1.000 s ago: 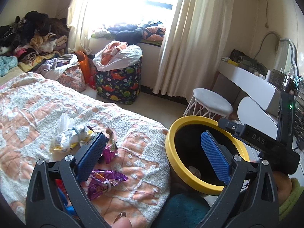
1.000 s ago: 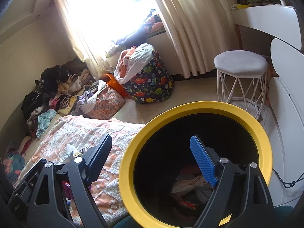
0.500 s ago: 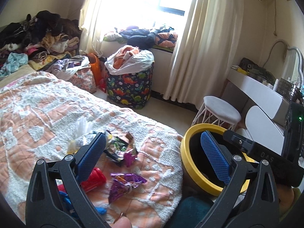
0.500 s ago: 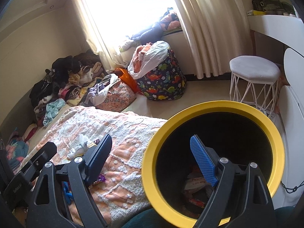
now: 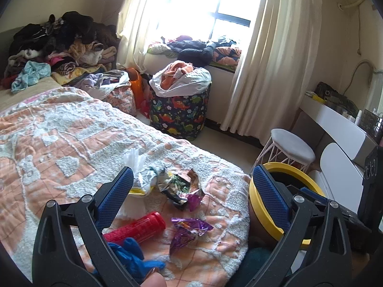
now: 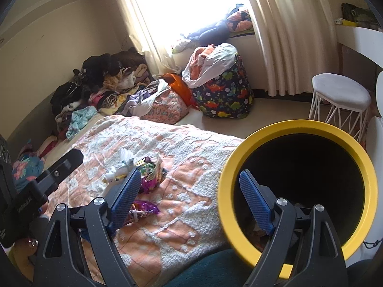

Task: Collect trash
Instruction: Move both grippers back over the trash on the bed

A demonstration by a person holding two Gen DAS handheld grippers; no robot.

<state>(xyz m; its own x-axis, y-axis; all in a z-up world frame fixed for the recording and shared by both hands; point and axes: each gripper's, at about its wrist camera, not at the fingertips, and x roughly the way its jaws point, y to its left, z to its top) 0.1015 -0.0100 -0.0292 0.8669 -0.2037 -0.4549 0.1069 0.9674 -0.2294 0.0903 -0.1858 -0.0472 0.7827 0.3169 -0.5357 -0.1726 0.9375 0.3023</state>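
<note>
Trash [image 5: 182, 186] loose on the bedspread [image 5: 59, 143] beside the yellow-rimmed bin [image 6: 296, 191], both grippers' jaws apart, empty.

The left claw [image 5: 191, 191] hangs tilted downward over the bed [image 5: 59, 131], its blue-padded jaws spread wide with nothing pressed between them. The right claw [image 6: 189, 198] is likewise angled down and gaping, one finger over the bed's edge. From the right wrist view, the left claw's black body juts in at the bed's near left side.
</note>
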